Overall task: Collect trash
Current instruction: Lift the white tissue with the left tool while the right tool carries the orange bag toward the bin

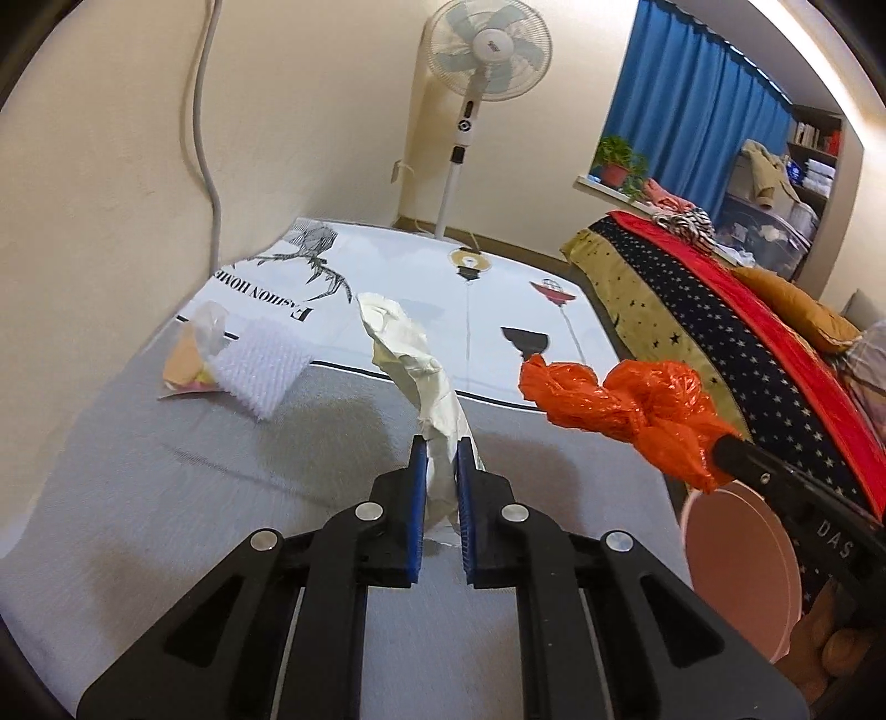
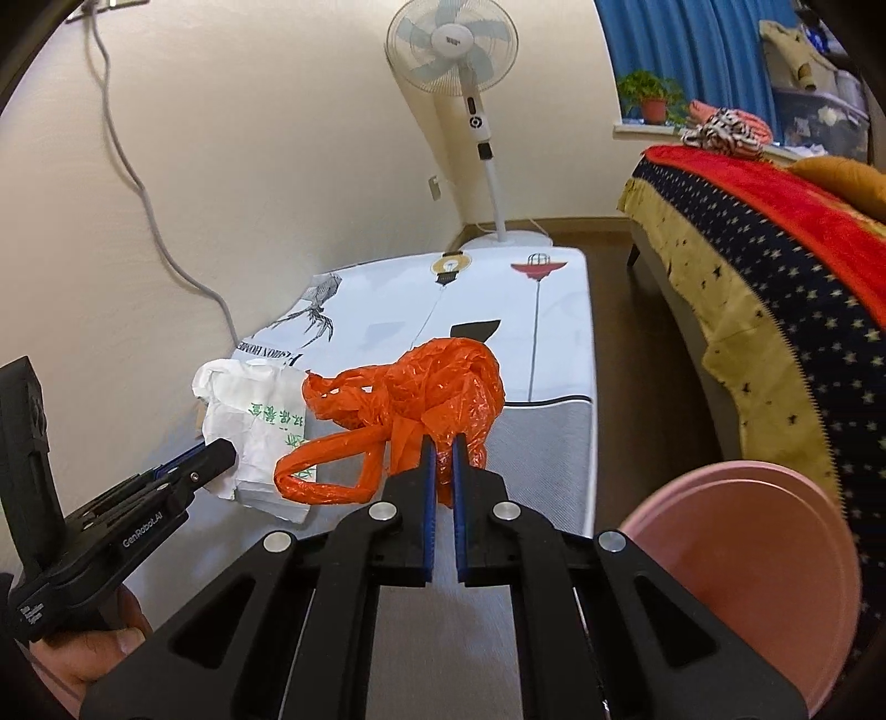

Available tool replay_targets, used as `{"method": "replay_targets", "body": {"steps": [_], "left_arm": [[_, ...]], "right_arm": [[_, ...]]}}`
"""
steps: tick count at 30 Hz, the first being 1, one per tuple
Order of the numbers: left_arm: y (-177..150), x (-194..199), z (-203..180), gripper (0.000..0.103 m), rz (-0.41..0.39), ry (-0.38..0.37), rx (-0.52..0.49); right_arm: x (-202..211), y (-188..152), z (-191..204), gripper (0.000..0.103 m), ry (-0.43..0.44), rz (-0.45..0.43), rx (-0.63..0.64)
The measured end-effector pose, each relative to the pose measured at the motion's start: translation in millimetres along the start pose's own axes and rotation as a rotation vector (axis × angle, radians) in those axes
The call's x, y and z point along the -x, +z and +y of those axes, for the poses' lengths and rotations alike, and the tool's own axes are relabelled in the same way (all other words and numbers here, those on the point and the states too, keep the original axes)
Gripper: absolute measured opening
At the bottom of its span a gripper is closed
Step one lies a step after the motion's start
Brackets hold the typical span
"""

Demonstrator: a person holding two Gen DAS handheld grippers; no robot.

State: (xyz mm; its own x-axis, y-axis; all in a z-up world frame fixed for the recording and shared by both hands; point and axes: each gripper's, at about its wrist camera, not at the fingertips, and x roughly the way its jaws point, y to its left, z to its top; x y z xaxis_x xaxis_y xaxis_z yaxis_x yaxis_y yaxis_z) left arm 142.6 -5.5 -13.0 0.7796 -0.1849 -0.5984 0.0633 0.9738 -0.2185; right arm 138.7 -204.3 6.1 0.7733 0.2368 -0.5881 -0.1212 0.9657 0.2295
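A crumpled white plastic bag (image 1: 410,354) stands up between the blue pads of my left gripper (image 1: 443,450), which is shut on its lower end above the grey table (image 1: 183,498). To its right, my right gripper (image 1: 722,447) is shut on a bunched orange plastic bag (image 1: 626,404). In the right wrist view the orange bag (image 2: 437,382) hangs from the right gripper (image 2: 443,443), one handle loop drooping to the left. The white bag (image 2: 249,410), with green print, sits in the left gripper (image 2: 219,451) beside it. Both bags are off the table.
A white bristly pad (image 1: 260,371) and a clear wrapper (image 1: 191,354) lie at the table's left. A pink bin (image 2: 747,565) stands low at the right, between the table and a star-patterned bed (image 2: 775,277). A standing fan (image 2: 451,44) is behind the table.
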Motion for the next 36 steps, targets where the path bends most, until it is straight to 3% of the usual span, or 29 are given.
{"method": "replay_targets", "body": {"steps": [19, 36], "left_arm": [[-22, 65, -26, 0.010, -0.049, -0.054, -0.096], [-36, 68, -48, 0.010, -0.060, -0.104, -0.138]], "right_arm": [[96, -22, -17, 0.005, -0.074, -0.088, -0.022], [117, -34, -16, 0.005, -0.129, -0.106, -0.025]]}}
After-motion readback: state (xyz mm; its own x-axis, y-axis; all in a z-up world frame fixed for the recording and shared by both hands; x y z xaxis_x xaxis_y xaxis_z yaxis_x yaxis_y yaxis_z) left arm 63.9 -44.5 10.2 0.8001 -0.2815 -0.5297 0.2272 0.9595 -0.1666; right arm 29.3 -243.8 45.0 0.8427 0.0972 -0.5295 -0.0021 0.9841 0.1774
